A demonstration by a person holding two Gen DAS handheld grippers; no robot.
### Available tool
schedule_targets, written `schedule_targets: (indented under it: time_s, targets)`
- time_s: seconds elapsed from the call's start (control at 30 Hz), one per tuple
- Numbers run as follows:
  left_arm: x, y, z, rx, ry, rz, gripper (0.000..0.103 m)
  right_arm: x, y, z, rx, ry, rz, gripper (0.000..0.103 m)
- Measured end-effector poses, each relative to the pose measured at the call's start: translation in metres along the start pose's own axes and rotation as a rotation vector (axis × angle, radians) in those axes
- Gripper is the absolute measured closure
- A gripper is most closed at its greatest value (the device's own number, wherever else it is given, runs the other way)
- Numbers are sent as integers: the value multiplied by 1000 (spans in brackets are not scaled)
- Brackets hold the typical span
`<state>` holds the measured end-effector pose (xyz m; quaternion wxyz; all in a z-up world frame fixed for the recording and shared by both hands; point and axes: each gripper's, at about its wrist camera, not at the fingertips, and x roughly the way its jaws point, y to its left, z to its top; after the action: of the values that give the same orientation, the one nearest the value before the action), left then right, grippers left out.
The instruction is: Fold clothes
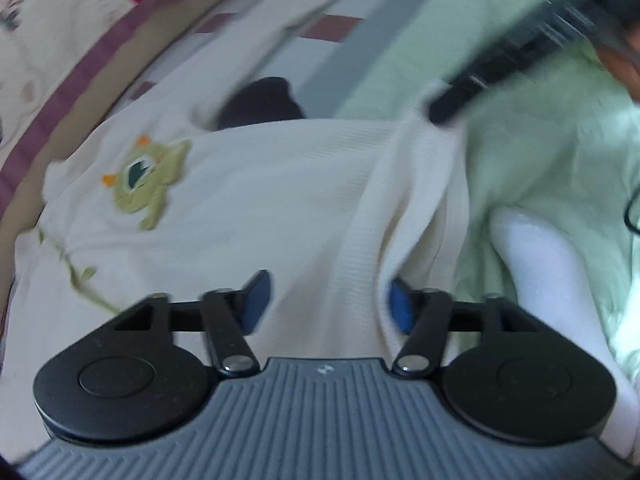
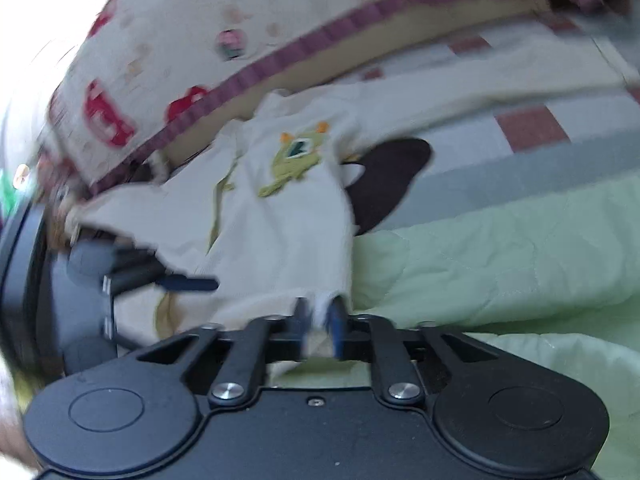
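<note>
My right gripper [image 2: 318,316] is clenched on the hem of the cream top [image 2: 280,216]. My left gripper [image 1: 326,300] is spread wide, jaws apart over a raised ridge of cloth, gripping nothing. The top lies mostly flat on the green quilt [image 2: 500,248], frog patch [image 1: 146,178] up, so I judge folding has barely begun. Both tools reach low, angled forward over the bed.

One cream ribbed-knit garment [image 1: 280,208] with one green embroidered monster patch [image 1: 146,178] lay there. One pale green quilted blanket [image 2: 500,256] was under it, with one dark brown rounded cloth item [image 2: 384,176], one red-printed cream quilt with a purple border [image 2: 192,52] and two black two-finger grippers, left [image 1: 326,300] and right [image 2: 320,316].
</note>
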<state>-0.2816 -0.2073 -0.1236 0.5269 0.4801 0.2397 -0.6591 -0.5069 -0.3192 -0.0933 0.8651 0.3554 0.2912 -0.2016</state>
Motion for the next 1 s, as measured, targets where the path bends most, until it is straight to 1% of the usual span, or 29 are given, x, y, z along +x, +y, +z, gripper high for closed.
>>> schedule_targets:
  time_s: [0.03, 0.07, 0.13, 0.17, 0.23, 0.27, 0.3, 0.33, 0.37, 0.4, 0.43, 0.47, 0.5, 0.53, 0.57, 0.6, 0.63, 0.67, 0.7, 0.73, 0.77, 0.8, 0.83, 0.87, 0.9, 0.93, 0.97, 1.0]
  targets:
    - [-1, 3, 0, -16, -4, 6, 59, -2, 5, -5, -42, -1, -6, 48]
    - [-1, 5, 1, -27, -7, 11, 59, -3, 11, -10, -78, 2, -20, 46]
    - [-4, 7, 0, -42, -19, -7, 59, -2, 17, -18, -112, 0, -34, 46]
    - [-5, 8, 0, -49, -26, -17, 59, -2, 18, -20, -106, -5, -31, 46]
    - [-7, 10, 1, -68, -51, -56, 65, -2, 17, -20, -61, -26, -5, 46]
    - [-8, 11, 2, -80, -62, -68, 65, -2, 17, -19, -44, -43, 10, 46]
    - [-9, 13, 2, -95, -74, -75, 65, -1, 20, -19, -56, -52, 15, 47]
    - [-9, 14, 2, -110, -81, -77, 65, 2, 23, -18, -84, -54, 14, 51]
    - [-8, 16, 2, -125, -86, -74, 65, 4, 26, -17, -113, -56, 13, 92]
    - [-7, 18, 2, -140, -91, -70, 65, 9, 29, -15, -141, -45, -5, 99]
    - [-7, 19, 2, -148, -98, -64, 64, 13, 29, -12, -150, -30, -35, 100]
    - [-7, 20, 2, -149, -105, -61, 62, 15, 29, -10, -142, -25, -63, 100]
    - [-8, 20, 2, -148, -113, -59, 62, 13, 28, -8, -123, -29, -63, 99]
    - [-9, 20, 3, -148, -120, -57, 63, 9, 26, -5, -97, -41, -39, 99]
    - [-9, 20, 3, -147, -127, -56, 66, 6, 24, -3, -70, -54, -15, 93]
    - [-10, 22, 4, -155, -137, -71, 76, 2, 22, -2, -49, -67, 10, 85]
    - [-12, 23, 5, -162, -146, -90, 87, -1, 21, -2, -37, -75, 39, 77]
    - [-13, 24, 5, -168, -154, -109, 91, -2, 22, -2, -33, -76, 67, 57]
    - [-15, 24, 5, -167, -167, -117, 92, -3, 24, -3, -43, -80, 86, 52]
    - [-17, 23, 5, -164, -182, -121, 95, -3, 27, -4, -64, -87, 103, 54]
    - [-19, 22, 5, -158, -196, -129, 98, -4, 30, -5, -86, -95, 119, 63]
    - [-21, 21, 5, -149, -214, -145, 100, -1, 31, -5, -102, -97, 126, 68]
    - [-24, 20, 5, -140, -234, -164, 101, 4, 31, -5, -112, -93, 122, 68]
    - [-27, 19, 5, -130, -255, -179, 101, 9, 32, -4, -122, -89, 119, 70]
    - [-30, 18, 6, -120, -276, -193, 101, 14, 30, -3, -114, -85, 88, 70]
    - [-33, 18, 7, -111, -288, -190, 101, 21, 26, -1, -89, -80, 31, 74]
    - [-35, 17, 8, -102, -296, -180, 101, 24, 22, 0, -70, -72, 4, 101]
    - [-37, 17, 9, -94, -291, -161, 101, 23, 19, 2, -58, -60, 3, 100]
